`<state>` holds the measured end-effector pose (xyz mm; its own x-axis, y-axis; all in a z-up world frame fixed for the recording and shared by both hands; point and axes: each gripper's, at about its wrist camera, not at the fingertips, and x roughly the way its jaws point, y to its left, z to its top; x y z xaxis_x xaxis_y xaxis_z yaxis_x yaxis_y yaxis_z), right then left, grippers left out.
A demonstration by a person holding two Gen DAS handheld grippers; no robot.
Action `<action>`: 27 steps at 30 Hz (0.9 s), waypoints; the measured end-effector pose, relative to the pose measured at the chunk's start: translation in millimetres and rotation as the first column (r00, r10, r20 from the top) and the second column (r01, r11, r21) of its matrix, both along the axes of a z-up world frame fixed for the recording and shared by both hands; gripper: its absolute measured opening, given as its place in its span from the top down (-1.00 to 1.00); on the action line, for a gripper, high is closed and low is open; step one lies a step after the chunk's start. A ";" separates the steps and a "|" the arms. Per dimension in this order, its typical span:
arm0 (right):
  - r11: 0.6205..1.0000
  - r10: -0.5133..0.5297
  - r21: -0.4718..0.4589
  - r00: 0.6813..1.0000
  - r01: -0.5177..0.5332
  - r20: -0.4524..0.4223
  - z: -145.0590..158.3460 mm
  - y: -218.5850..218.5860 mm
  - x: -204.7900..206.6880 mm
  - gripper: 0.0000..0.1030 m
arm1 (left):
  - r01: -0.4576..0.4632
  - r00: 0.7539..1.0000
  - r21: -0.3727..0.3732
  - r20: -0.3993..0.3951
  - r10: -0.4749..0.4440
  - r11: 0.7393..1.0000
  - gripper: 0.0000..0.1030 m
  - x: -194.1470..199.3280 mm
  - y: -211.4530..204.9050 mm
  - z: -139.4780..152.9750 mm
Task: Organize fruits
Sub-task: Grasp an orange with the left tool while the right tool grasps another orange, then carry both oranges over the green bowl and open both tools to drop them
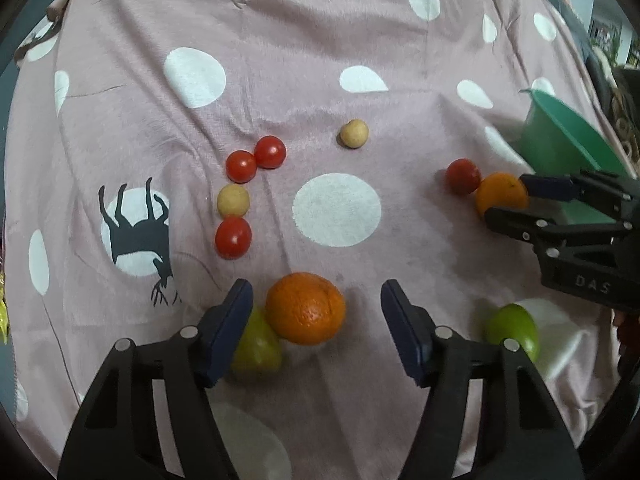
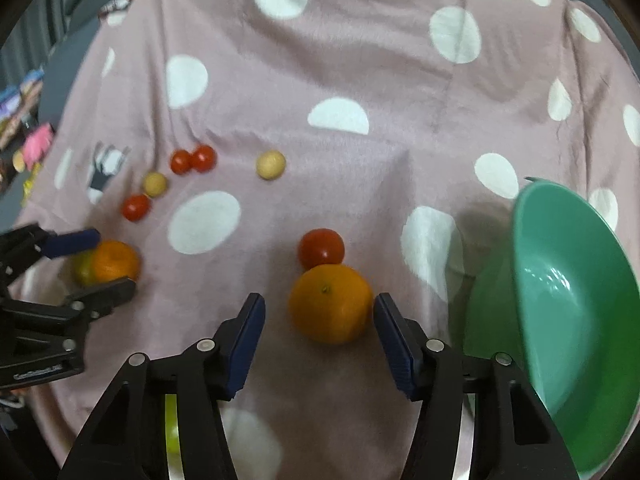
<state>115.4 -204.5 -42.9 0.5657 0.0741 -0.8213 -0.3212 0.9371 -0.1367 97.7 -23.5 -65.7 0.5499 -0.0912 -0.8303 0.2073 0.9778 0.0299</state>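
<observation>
Near orange: the orange (image 1: 306,308) lies on the spotted cloth (image 1: 280,80), between the jaws of the left hand-held gripper (image 1: 317,320), closer to the pad at 9 o'clock; a green fruit (image 1: 256,350) touches it at 8 o'clock.
Far orange: the second orange (image 2: 330,303) sits between the jaws of the right hand-held gripper (image 2: 319,326), nearly touching the pad at 3 o'clock; a tomato (image 2: 322,247) touches it at 12 o'clock.
Left hand-held gripper: jaws spread around the fruit, no pad pressing on it.
Right hand-held gripper: jaws spread; contact at the 3 o'clock pad cannot be told.
Handling: both oranges look firm, round and fairly weighty, likely to roll on soft cloth; a squeeze across the widest middle should hold.
Bowl: the green bowl (image 2: 576,312) stands at 3 o'clock of the far orange, tilted in this view.
Others: red tomatoes (image 1: 241,166) and pale round fruits (image 1: 354,133) lie at 10 to 12 o'clock, well apart.
</observation>
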 end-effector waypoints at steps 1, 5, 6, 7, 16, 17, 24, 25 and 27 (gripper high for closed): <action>1.000 -0.002 -0.022 1.000 0.002 -0.009 -2.8 0.5 3.5 -0.15 | 0.003 1.000 0.010 -0.002 -0.003 1.000 -0.15 2.2 -0.1 -1.6; 1.000 0.007 -0.012 0.999 -0.008 -0.054 -15.6 3.0 11.1 0.05 | 0.005 1.000 0.034 -0.010 -0.005 0.999 0.15 6.7 -0.4 -6.1; 1.000 0.009 0.003 0.998 -0.009 -0.060 -18.3 4.4 11.4 0.05 | 0.006 1.000 0.039 -0.014 -0.005 0.999 0.19 7.6 -0.2 -7.3; 1.000 0.014 0.009 0.998 -0.013 -0.060 -17.4 2.8 11.0 0.05 | 0.005 1.000 0.042 -0.011 -0.005 0.999 0.20 7.9 -0.6 -8.0; 0.990 0.016 0.140 0.998 -0.006 -0.067 -12.8 -0.6 -1.0 0.08 | -0.006 1.000 -0.009 -0.006 0.006 1.000 0.21 2.8 0.7 0.4; 0.988 0.016 0.153 0.998 -0.006 -0.065 -12.6 -0.4 -2.6 0.08 | -0.006 1.000 -0.016 -0.004 0.006 1.000 0.21 -0.2 0.6 3.4; 0.962 0.016 0.272 1.000 -0.013 -0.009 18.9 -18.8 -30.0 0.08 | 0.019 1.000 -0.119 0.021 -0.016 0.993 0.21 -21.5 -6.2 35.0; 0.957 0.012 0.289 1.000 -0.012 0.003 21.4 -22.4 -31.1 0.08 | 0.028 0.999 -0.136 0.025 -0.025 0.990 0.21 -24.5 -8.9 40.7; 0.946 -0.006 0.325 0.999 -0.006 0.034 33.0 -34.7 -40.8 0.08 | 0.058 0.998 -0.174 0.039 -0.052 0.983 0.20 -29.2 -17.1 52.2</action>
<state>74.6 -239.3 -9.9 0.5930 0.3338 -0.7328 -0.3219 0.9324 0.1643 68.5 -40.6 -13.5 0.5677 -0.2641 -0.7797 0.2631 0.9557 -0.1321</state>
